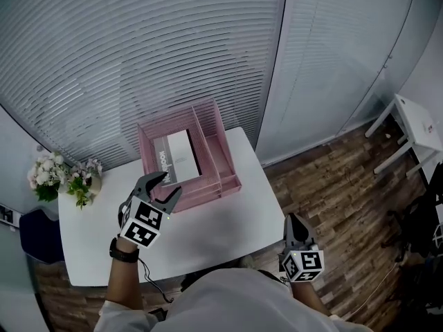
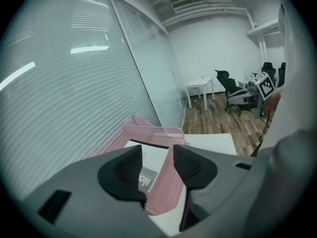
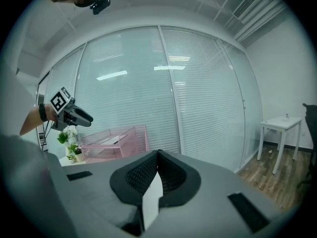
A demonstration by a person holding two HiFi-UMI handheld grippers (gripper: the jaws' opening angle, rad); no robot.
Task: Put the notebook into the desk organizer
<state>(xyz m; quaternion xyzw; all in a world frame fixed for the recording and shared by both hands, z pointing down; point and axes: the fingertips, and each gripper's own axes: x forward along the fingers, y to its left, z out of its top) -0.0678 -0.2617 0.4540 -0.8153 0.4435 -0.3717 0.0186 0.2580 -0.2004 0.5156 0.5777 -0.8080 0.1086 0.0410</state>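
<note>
The pink mesh desk organizer (image 1: pixel 220 164) stands at the back of the white table (image 1: pixel 228 230). The notebook (image 1: pixel 176 158), white with a grey band, lies flat in its left compartment. My left gripper (image 1: pixel 171 184) hovers just in front of the organizer's near left corner, open and holding nothing. In the left gripper view the notebook (image 2: pixel 154 163) shows through the gap between the fingers (image 2: pixel 124 175), inside the organizer (image 2: pixel 171 133). My right gripper (image 1: pixel 291 218) is off the table's front right corner, shut. In the right gripper view a thin white strip sits at the seam of the jaws of the right gripper (image 3: pixel 157 155).
A pot of white flowers (image 1: pixel 66 178) stands at the table's left back corner. A glass wall with blinds runs behind the table. A small white side table (image 1: pixel 415 126) is at the far right on the wood floor. Office chairs (image 2: pixel 229 87) stand further off.
</note>
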